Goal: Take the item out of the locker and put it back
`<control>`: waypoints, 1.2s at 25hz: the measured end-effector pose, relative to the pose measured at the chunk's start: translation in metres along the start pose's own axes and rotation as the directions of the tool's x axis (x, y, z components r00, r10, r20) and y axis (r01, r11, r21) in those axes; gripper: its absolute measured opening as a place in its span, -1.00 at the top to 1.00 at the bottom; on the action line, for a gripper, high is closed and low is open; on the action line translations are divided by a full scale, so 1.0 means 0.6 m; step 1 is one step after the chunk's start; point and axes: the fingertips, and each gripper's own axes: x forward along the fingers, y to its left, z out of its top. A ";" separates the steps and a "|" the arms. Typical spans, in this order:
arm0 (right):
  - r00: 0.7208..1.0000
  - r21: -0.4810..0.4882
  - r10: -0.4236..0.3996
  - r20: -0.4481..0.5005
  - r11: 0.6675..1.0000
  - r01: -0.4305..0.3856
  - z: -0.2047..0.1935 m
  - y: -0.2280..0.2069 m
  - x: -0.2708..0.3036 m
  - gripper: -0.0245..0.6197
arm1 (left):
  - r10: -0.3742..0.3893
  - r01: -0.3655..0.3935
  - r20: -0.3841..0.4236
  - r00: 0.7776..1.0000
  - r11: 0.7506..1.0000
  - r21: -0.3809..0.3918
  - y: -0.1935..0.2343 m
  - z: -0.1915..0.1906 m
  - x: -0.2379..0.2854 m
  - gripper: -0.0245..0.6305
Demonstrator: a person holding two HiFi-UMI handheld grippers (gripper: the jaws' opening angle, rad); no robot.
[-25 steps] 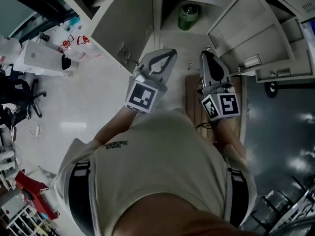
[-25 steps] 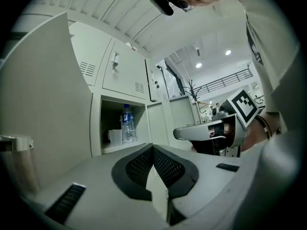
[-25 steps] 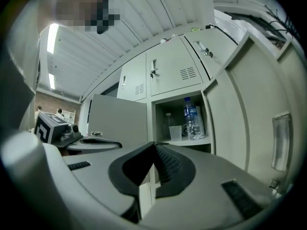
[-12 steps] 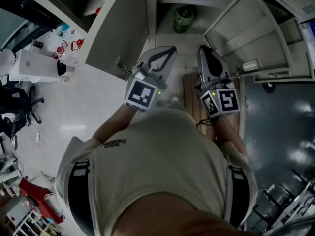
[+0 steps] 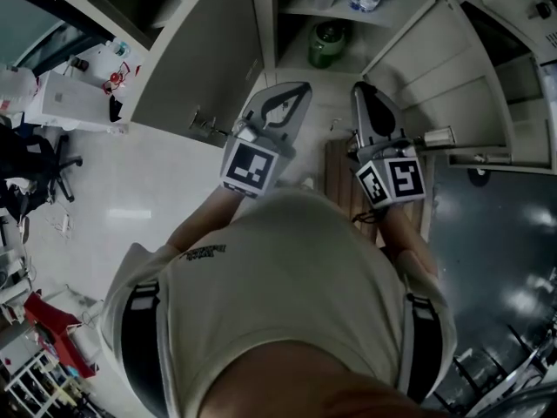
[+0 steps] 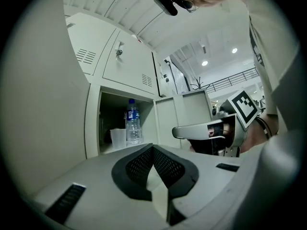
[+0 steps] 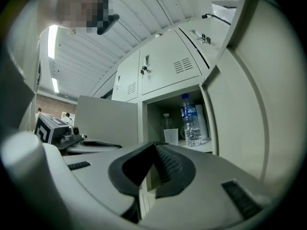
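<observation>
The left gripper [image 5: 298, 87] and right gripper [image 5: 362, 91] have been brought nearer the open locker [image 5: 265, 24], jaws together and empty. The water bottle [image 7: 191, 121] is shelved upright beside a cup [image 7: 170, 135]. The green jar [image 5: 329, 43] is shown in the head view only.

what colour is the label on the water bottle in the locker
Blue, wrapped round the clear water bottle; it shows best in the right gripper view.

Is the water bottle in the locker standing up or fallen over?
Standing up: the water bottle rests on its base on the locker shelf, cap at the top.
</observation>
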 end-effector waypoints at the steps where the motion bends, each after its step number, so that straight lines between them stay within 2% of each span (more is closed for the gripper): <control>1: 1.000 0.002 0.006 -0.002 1.000 -0.006 -0.001 -0.003 0.001 0.91 | 0.007 -0.007 -0.002 1.000 1.000 -0.002 0.001 0.000 0.004 0.89; 18: 0.999 -0.026 0.047 -0.008 0.999 -0.047 0.006 -0.018 0.020 0.91 | 0.067 -0.067 -0.012 0.998 0.998 -0.001 0.013 0.001 0.029 0.88; 21: 0.999 -0.035 0.037 -0.011 0.999 -0.037 0.010 -0.025 0.032 0.91 | 0.085 -0.085 0.014 0.996 0.996 0.012 0.027 0.008 0.036 0.89; 28: 1.000 -0.053 0.028 0.005 0.998 -0.028 0.028 -0.041 0.079 0.57 | 0.117 -0.119 0.057 0.992 0.992 0.035 0.062 0.030 0.057 0.89; 30: 1.000 -0.059 0.022 0.016 0.998 -0.021 0.035 -0.045 0.095 0.56 | 0.125 -0.127 0.060 0.990 0.991 0.041 0.070 0.034 0.065 0.89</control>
